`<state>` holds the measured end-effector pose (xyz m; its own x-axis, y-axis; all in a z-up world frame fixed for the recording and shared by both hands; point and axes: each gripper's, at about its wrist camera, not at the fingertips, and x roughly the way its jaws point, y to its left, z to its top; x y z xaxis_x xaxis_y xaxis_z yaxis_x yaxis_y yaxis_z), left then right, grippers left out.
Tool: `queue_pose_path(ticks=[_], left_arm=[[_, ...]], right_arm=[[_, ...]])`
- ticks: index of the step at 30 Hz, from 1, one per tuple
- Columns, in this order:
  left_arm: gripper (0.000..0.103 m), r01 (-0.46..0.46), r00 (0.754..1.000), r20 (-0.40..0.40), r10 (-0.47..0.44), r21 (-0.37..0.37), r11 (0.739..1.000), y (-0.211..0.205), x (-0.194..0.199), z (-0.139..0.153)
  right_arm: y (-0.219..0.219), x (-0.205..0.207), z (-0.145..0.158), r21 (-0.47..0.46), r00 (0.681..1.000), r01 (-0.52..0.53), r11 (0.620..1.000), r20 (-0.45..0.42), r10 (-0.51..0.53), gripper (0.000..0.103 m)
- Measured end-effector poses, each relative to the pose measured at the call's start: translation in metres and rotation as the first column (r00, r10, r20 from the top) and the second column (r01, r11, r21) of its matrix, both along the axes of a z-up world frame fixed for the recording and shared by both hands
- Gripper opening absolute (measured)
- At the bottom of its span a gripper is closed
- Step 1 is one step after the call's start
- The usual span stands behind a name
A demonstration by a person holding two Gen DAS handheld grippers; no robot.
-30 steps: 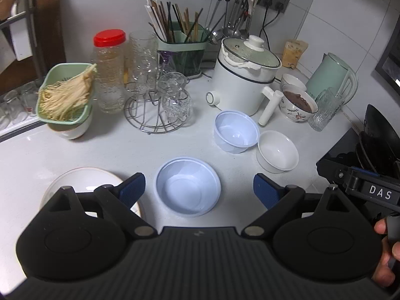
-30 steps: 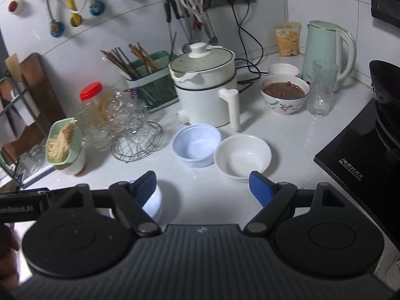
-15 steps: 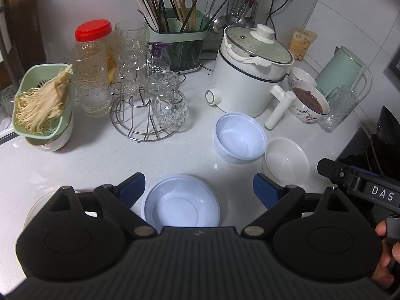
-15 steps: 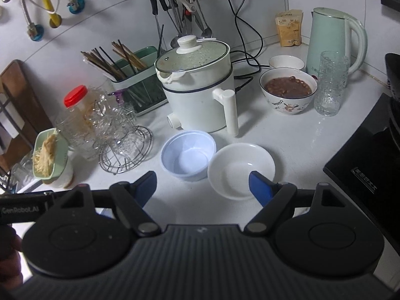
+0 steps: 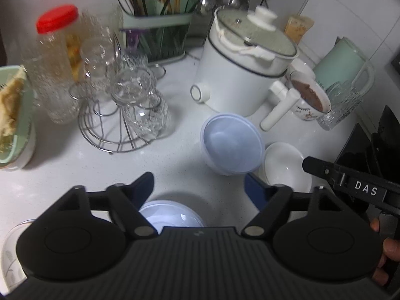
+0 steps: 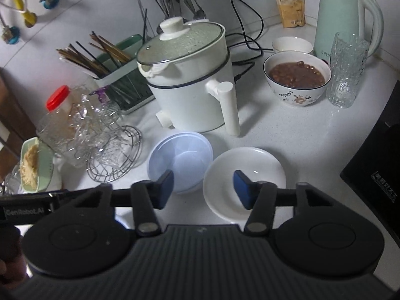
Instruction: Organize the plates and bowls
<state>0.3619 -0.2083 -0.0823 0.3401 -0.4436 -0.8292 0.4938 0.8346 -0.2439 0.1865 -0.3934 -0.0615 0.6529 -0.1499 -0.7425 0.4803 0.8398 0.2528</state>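
A pale blue bowl (image 5: 231, 147) (image 6: 180, 158) stands on the white counter before the cooker, with a white bowl (image 5: 285, 167) (image 6: 243, 175) touching its right side. A second pale blue bowl (image 5: 172, 213) lies low under my left gripper (image 5: 200, 186), which is open and empty above the counter. A white plate (image 5: 10, 252) shows at the lower left edge. My right gripper (image 6: 203, 186) is open and empty, its fingers just above the near rims of the blue bowl and the white bowl.
A white electric cooker (image 6: 192, 80) stands behind the bowls. A wire rack of glasses (image 6: 100, 145), a red-lidded jar (image 5: 55, 60) and a chopstick holder (image 5: 157, 22) are at the left. A bowl of beans (image 6: 297, 77), a glass, a green kettle (image 6: 345, 17) and a black hob (image 6: 375, 175) are at the right.
Both grippers have moved forward and lower toward the bowls. The near blue bowl slid under the left gripper. The right gripper's jaws have narrowed somewhat.
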Motion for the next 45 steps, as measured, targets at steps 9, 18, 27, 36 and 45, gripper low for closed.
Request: queue_pose_path(ticks=[9, 18, 27, 36, 45], left_arm=[[0.051, 0.045, 0.995, -0.089, -0.045, 0.003, 0.999, -0.026, 0.042, -0.033], [0.035, 0.089, 0.984, -0.155, -0.086, 0.014, 0.996, -0.052, 0.08, -0.065], [0.017, 0.106, 0.972, -0.209, -0.104, 0.001, 0.994, -0.069, 0.103, -0.087], [0.013, 0.09, 0.967, -0.239, -0.089, -0.004, 0.996, -0.079, 0.109, -0.095], [0.013, 0.033, 0.976, -0.215, -0.042, -0.046, 0.998, -0.06, 0.1, -0.066]], right_arm=[[-0.011, 0.038, -0.022, 0.025, 0.998, 0.007, 1.0, -0.06, -0.006, 0.038], [-0.027, 0.086, -0.043, -0.024, 0.991, -0.017, 1.0, -0.131, 0.014, 0.033], [-0.039, 0.121, -0.067, -0.025, 0.983, -0.038, 0.999, -0.178, 0.033, 0.029], [-0.042, 0.132, -0.085, 0.025, 0.974, -0.065, 0.998, -0.215, 0.069, 0.018], [-0.035, 0.121, -0.062, 0.052, 0.982, -0.081, 0.995, -0.168, 0.088, 0.018]])
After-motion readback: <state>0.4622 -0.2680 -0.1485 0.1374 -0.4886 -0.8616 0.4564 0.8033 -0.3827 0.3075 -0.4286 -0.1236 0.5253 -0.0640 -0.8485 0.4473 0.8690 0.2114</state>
